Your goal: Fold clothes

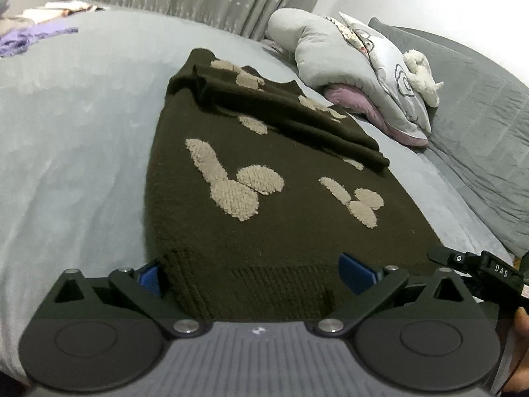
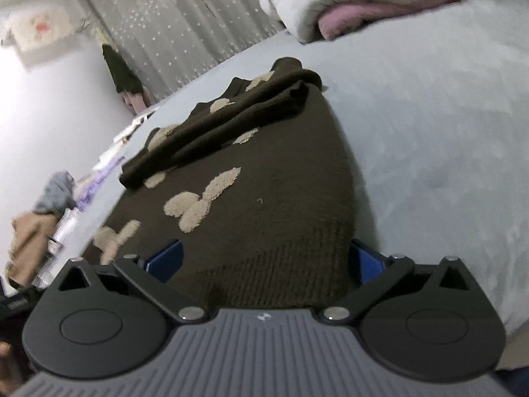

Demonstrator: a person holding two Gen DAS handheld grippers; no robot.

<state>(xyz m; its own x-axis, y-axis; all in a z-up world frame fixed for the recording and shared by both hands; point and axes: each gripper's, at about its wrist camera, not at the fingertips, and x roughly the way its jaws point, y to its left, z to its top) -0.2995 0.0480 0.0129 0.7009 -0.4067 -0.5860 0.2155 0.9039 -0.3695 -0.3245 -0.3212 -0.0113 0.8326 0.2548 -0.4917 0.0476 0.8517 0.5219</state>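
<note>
A dark brown knitted sweater (image 1: 264,165) with beige fluffy patches lies flat on the light blue-grey bed sheet (image 1: 72,125), its sleeves folded across the upper part. My left gripper (image 1: 253,278) is open wide at the left corner of the ribbed hem, which lies between its blue pads (image 1: 150,279). In the right wrist view the same sweater (image 2: 264,182) runs away from me. My right gripper (image 2: 266,261) is open around the hem's right corner, with the cloth between its blue pads (image 2: 367,263). Part of the right gripper's black body (image 1: 479,264) shows at the left view's right edge.
A rolled grey and pink duvet (image 1: 347,76) with a small white plush toy (image 1: 423,76) lies at the head of the bed beside a grey pillow (image 1: 479,99). Grey starred curtains (image 2: 185,26) hang behind. Loose clothes (image 2: 39,218) are heaped at the bed's far side.
</note>
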